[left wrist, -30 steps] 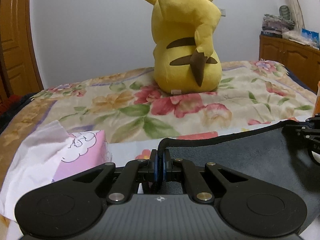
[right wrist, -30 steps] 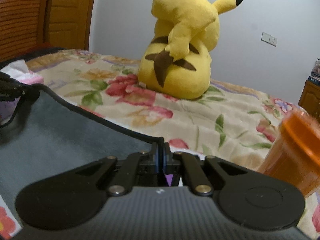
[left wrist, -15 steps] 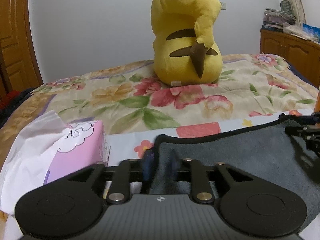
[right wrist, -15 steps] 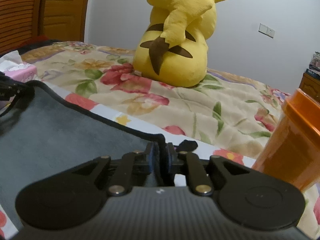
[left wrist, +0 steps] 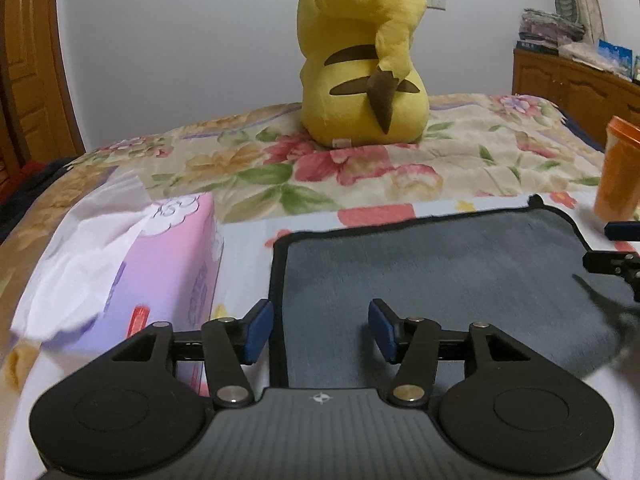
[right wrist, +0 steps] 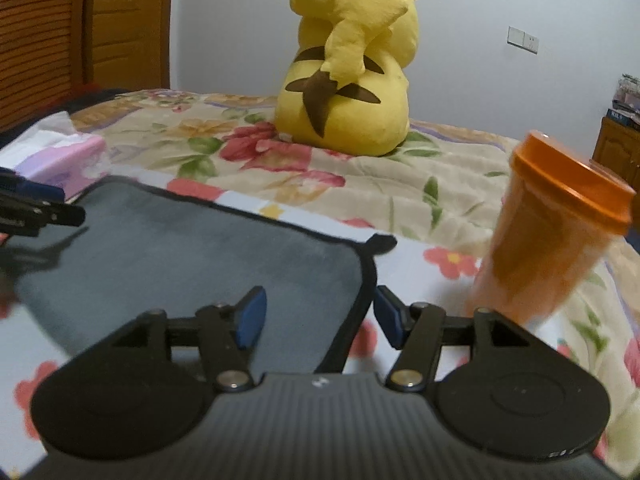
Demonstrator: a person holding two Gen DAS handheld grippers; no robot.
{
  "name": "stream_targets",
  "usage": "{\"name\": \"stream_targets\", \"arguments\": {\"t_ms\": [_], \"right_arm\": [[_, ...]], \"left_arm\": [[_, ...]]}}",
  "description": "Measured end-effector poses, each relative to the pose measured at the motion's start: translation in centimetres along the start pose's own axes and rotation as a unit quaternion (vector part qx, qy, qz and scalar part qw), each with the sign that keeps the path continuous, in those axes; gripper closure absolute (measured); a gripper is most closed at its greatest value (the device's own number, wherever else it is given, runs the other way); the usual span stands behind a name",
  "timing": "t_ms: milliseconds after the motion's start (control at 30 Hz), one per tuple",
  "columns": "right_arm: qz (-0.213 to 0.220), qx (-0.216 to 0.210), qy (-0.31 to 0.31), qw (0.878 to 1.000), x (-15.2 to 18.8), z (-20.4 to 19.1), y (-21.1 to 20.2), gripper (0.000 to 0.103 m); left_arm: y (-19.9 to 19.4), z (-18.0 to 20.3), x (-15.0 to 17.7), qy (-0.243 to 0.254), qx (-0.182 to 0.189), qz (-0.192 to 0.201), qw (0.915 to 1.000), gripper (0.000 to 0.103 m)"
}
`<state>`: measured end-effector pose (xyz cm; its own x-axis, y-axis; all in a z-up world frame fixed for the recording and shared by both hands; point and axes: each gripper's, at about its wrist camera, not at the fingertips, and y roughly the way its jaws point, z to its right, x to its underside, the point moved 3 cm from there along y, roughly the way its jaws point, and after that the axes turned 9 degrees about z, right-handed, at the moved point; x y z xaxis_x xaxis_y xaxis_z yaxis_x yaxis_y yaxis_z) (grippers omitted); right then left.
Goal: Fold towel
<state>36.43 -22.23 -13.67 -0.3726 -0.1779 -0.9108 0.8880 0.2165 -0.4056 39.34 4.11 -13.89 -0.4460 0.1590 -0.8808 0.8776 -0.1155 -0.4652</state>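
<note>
Orange cup (right wrist: 556, 232) standing at towel's (right wrist: 192, 248) two o'clock; left tongs (left wrist: 320, 330), right tongs (right wrist: 318, 320) gaping wide, gripping nothing.

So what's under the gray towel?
The gray towel lies flat on the flowered bedspread, which shows all around it. Anything else beneath is covered, so I can't tell.

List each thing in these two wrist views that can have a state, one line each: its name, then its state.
Left gripper: open, jaws apart over the towel's left edge.
Right gripper: open, jaws apart astride the towel's right edge.
Grey towel: lying flat on the bed, released.
Orange container: upright, lid on.
Tissue box: open, tissue sticking out.
Yellow plush toy: sitting upright, back to the cameras.
</note>
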Motion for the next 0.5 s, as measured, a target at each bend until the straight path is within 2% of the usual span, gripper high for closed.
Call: {"name": "stream_targets", "arguments": {"t_ms": [233,367,500], "right_arm": [[-0.004,0.012,0.031,0.999,0.5,-0.1,-2.5,0.034],[-0.005,0.018,0.037,0.999,0.5,-0.3,-3.5,0.032],[-0.001,0.019,0.051,0.999,0.2,-0.5,-4.5,0.024]], "left_arm": [[-2.4,0.9,1.0,0.004,-0.001,-0.011,0.9999,0.041],[-3.7,1.4,0.9,0.007,0.002,-0.008,0.9999,0.033],[-5.1,2.2,0.8,0.016,0.007,-0.004,0.9998,0.032]]}}
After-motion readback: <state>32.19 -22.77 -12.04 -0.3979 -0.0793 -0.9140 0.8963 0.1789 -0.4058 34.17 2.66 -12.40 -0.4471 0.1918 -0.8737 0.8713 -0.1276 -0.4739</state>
